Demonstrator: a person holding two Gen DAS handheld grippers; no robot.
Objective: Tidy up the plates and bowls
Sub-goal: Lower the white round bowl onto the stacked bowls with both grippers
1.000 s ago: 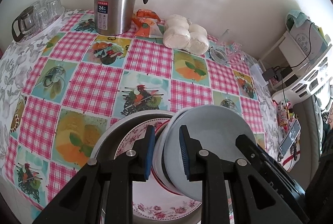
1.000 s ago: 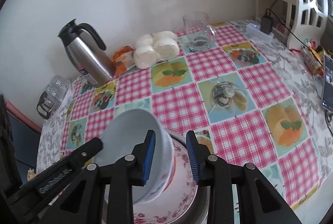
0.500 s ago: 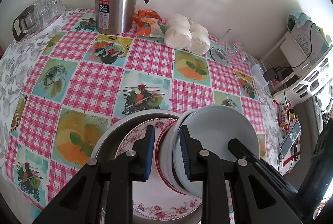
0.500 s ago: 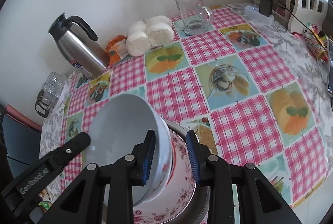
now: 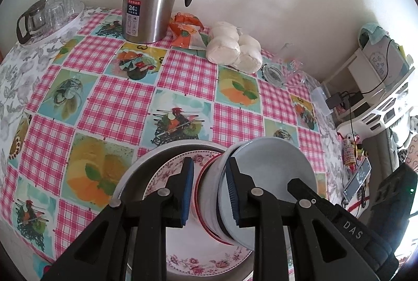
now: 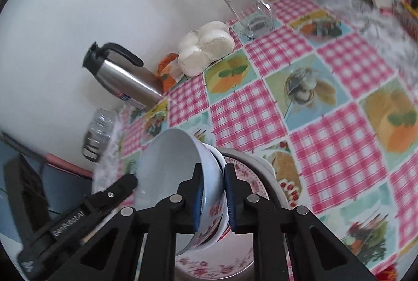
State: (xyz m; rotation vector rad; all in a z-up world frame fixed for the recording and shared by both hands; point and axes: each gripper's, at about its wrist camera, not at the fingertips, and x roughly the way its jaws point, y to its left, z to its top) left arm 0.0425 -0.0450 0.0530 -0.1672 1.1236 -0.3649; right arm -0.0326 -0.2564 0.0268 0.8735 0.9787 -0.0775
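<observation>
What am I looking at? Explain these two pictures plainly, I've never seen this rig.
A person carries a hand-held gripper in each hand, each with a camera looking along its fingers. One picture comes from the left hand-held gripper, the other from the right hand-held gripper. On the checked tablecloth stand a steel thermos, bagged buns and a glass. A floral plate lies in a metal basin. Both hold the tilted nested bowls over it; the right jaws are closing on their wall.
</observation>
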